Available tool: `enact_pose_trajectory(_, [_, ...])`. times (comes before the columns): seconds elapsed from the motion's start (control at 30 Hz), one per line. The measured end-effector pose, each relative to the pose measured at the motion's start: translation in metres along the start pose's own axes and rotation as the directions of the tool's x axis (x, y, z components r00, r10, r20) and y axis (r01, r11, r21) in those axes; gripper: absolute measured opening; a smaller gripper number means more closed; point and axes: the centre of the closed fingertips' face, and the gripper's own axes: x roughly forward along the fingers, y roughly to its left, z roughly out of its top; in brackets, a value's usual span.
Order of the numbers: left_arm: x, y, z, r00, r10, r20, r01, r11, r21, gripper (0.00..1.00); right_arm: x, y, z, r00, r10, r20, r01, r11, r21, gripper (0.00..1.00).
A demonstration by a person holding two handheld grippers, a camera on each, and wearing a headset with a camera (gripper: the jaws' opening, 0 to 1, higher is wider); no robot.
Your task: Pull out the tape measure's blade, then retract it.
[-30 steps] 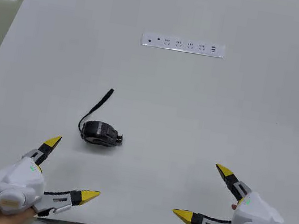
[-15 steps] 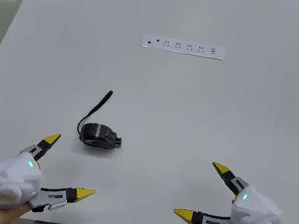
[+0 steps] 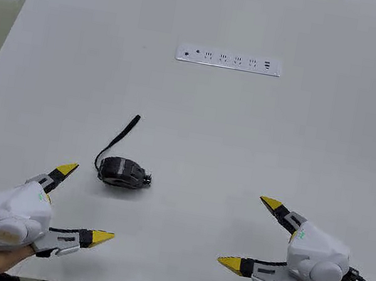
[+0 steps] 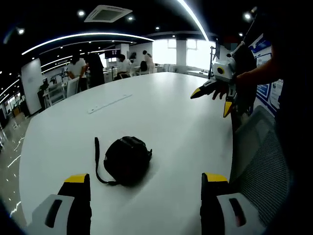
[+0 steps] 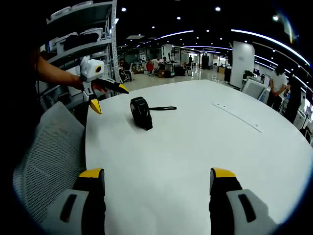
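Note:
A black tape measure (image 3: 123, 171) lies on the white table (image 3: 205, 122), its black wrist strap (image 3: 120, 136) trailing away from me. It sits a little ahead of my left gripper's jaws in the left gripper view (image 4: 127, 159) and far off to the left in the right gripper view (image 5: 141, 112). My left gripper (image 3: 84, 202) rests near the table's front left, open and empty, just short of the tape measure. My right gripper (image 3: 252, 232) is at the front right, open and empty. Each gripper appears in the other's view, the right gripper (image 4: 213, 96) and the left gripper (image 5: 105, 95).
A white power strip (image 3: 229, 59) lies flat further back on the table. The table's near edge runs just below both grippers. A grey mesh chair (image 5: 49, 142) stands beside the table. People and shelving stand far off in the room.
Both grippers have drifted slightly toward the near edge and to the left. The tape measure has not moved on the table; the head view has shifted a little.

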Motion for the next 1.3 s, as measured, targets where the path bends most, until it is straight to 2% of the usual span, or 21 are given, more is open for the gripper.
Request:
enact_pose_trajectory(0.2, [0.004, 0.005, 0.0, 0.9995, -0.024, -0.021, 0.025, 0.999, 0.024, 0.88, 0.007, -0.003, 0.005, 0.9994, 0.032, -0.009, -0.033, 0.999, -0.037, 0.86])
enact_pose_trajectory(0.37, [0.005, 0.005, -0.001, 0.9992, -0.03, -0.025, 0.031, 0.999, 0.026, 0.83, 0.009, -0.003, 0.006, 0.9993, 0.037, -0.012, -0.037, 0.998, -0.041, 0.83])
enact_pose_trajectory(0.47, [0.008, 0.006, -0.002, 0.9969, -0.059, -0.052, 0.062, 0.996, 0.061, 0.81, 0.016, -0.005, 0.01, 0.9975, 0.066, -0.028, -0.067, 0.995, -0.07, 0.8])
enact_pose_trajectory(0.5, [0.012, 0.009, -0.004, 0.9939, -0.076, -0.08, 0.082, 0.993, 0.079, 0.8, 0.022, -0.005, 0.013, 0.9952, 0.09, -0.039, -0.093, 0.992, -0.089, 0.79])
enact_pose_trajectory(0.53, [0.013, 0.01, -0.004, 0.9929, -0.08, -0.088, 0.087, 0.993, 0.085, 0.79, 0.024, -0.005, 0.015, 0.9944, 0.097, -0.04, -0.101, 0.99, -0.098, 0.78])
enact_pose_trajectory(0.73, [0.019, 0.018, -0.001, 0.9892, -0.098, -0.109, 0.111, 0.986, 0.123, 0.73, 0.036, -0.003, 0.02, 0.9886, 0.137, -0.062, -0.144, 0.981, -0.131, 0.74])
enact_pose_trajectory(0.93, [0.025, 0.023, -0.001, 0.9823, -0.12, -0.144, 0.145, 0.974, 0.172, 0.66, 0.047, -0.004, 0.027, 0.9825, 0.172, -0.071, -0.182, 0.968, -0.173, 0.67])
enact_pose_trajectory(1.3, [0.039, 0.03, -0.003, 0.9632, -0.165, -0.212, 0.211, 0.953, 0.217, 0.56, 0.074, -0.005, 0.037, 0.9697, 0.229, -0.087, -0.242, 0.947, -0.21, 0.61])
